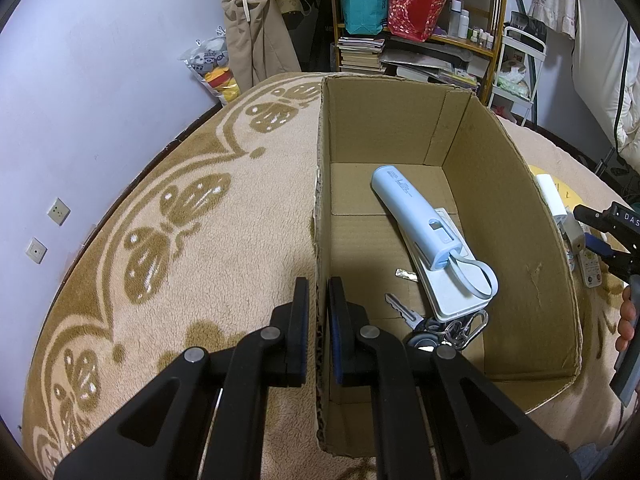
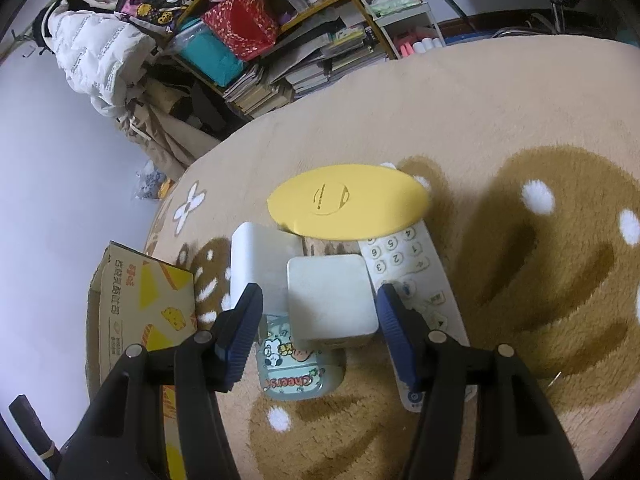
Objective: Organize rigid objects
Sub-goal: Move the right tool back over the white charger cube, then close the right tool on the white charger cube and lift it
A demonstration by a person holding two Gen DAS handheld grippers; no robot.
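Note:
My left gripper [image 1: 319,300] is shut on the left wall of the open cardboard box [image 1: 520,240]. Inside the box lie a light-blue cylinder with a strap [image 1: 412,216], a flat white slab [image 1: 448,292] and a bunch of keys [image 1: 404,312]. My right gripper [image 2: 320,300] straddles a white cube [image 2: 330,300] on the rug; its right pad sits at the cube's edge, and a gap shows on the left. The cube rests on a pale "Cheers" tin [image 2: 296,376]. Beside them are a white rounded box [image 2: 260,256], a white remote [image 2: 404,268] and a yellow round lid [image 2: 348,202].
Everything sits on a beige rug with brown patterns [image 1: 180,260]. The printed outside of the cardboard box [image 2: 140,312] stands left of my right gripper. A cluttered shelf with bags and books [image 1: 400,20] lines the back wall. A hand [image 1: 628,320] shows at the right edge.

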